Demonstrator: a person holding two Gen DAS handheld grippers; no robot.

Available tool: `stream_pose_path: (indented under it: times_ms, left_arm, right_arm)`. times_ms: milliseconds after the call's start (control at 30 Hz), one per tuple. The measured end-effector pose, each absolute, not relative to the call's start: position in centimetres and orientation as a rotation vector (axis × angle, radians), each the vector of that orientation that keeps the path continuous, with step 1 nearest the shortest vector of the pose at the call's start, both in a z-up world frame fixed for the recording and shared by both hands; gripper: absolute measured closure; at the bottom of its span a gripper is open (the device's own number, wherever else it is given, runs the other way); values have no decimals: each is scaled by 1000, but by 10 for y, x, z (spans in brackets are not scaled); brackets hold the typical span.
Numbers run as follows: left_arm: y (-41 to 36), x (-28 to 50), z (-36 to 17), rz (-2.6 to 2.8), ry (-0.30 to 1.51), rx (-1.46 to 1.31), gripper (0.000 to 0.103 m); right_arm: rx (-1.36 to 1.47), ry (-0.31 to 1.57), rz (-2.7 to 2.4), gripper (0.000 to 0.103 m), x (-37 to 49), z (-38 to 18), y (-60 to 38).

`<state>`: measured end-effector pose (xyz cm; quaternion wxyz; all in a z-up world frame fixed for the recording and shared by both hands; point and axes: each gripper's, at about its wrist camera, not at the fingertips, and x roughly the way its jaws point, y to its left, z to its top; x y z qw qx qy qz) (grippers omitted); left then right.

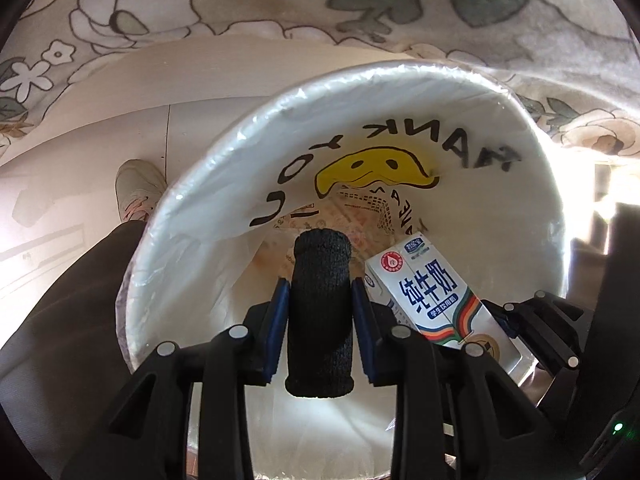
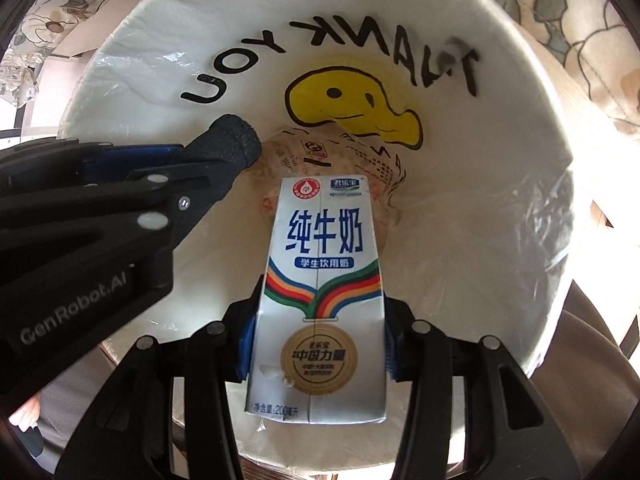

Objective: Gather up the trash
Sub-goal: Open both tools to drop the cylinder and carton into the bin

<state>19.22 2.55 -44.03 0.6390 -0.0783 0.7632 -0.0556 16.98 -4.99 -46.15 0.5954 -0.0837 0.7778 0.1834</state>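
— Where was the milk carton when you looked in?

— Pinched between the jaws of the right hand-held gripper, held lengthwise over the open mouth of the bin. I'd say it was poised there so it would fall straight into the liner bag with the yellow smiley face.

— And the other one?

— The left hand-held gripper gripped a black knitted sleeve, also pointing down into the bin. Its jaws were pressed against the sleeve's sides. Both hung side by side above the same opening, probably to drop both pieces together.

— Anything already inside?

— Some crumpled printed wrapper lay at the bottom, but the carton covered part of it and I couldn't read what it was. The bin's near rim was cut off behind the grippers, and bright glare on the right washed out that side. A shoe showed on the floor beside the bin.
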Motion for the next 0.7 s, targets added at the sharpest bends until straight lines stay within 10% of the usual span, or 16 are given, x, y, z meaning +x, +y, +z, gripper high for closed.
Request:
stream_pose_path:
  times_ms: [200, 700]
  left_arm:
    - [18, 193, -433, -131, 1736, -172, 48]
    - [31, 192, -421, -115, 1720, -164, 48]
  right_arm:
    - [-157, 1802, 436, 44, 177, -453, -53]
    - [-196, 1768, 457, 44, 177, -444, -58]
